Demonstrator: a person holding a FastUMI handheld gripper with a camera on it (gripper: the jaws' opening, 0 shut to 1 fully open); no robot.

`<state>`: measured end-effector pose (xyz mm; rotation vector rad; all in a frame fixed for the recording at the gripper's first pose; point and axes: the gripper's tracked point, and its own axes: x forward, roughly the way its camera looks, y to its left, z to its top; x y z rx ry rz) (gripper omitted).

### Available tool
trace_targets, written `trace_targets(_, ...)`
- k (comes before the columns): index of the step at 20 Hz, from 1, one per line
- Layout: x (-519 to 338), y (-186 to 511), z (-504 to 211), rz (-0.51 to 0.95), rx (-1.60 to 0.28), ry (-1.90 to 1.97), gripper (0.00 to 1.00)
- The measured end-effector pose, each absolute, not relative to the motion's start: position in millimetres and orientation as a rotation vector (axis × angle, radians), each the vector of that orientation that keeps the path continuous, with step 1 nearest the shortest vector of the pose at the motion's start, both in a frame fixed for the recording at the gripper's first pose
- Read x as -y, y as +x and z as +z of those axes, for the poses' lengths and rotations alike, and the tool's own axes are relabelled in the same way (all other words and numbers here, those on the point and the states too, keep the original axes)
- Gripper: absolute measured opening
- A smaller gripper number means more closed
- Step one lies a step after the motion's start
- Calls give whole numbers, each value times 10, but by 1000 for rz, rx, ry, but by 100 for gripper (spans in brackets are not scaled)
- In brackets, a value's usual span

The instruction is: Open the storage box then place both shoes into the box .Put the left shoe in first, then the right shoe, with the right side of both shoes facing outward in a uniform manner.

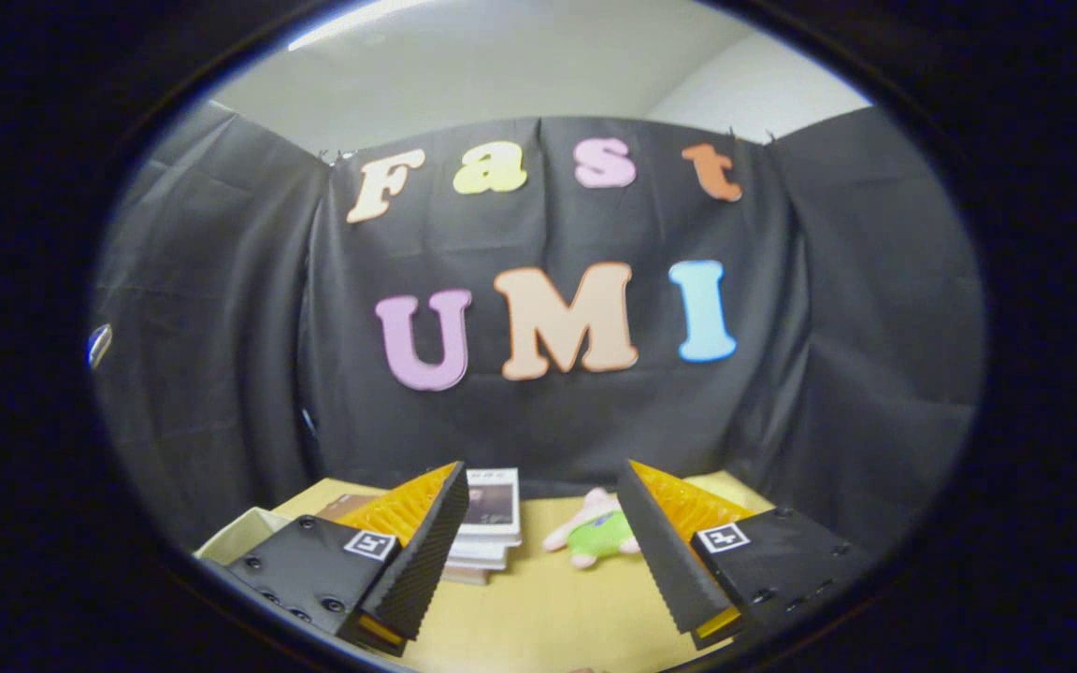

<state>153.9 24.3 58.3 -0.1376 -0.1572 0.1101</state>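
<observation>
Spanning the lower scene, the pale wooden surface (538,608) carries everything. The gripper (538,551) hangs above it, jaws spread wide with nothing between them. A cream box corner (239,535), perhaps the storage box, sits left of the book stack (487,523). A small pink-and-green plush toy (595,537) lies right of the stack.

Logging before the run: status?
Gripper fingers open, holding nothing. Pale box corner beside one finger. Book stack, plush toy on table ahead.
</observation>
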Motion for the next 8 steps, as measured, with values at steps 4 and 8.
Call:
trace_targets(4, -41, 1567, 549, 90, 141, -108, 100)
trace_targets(8, 134, 1576, 517, 91, 118, -102, 100)
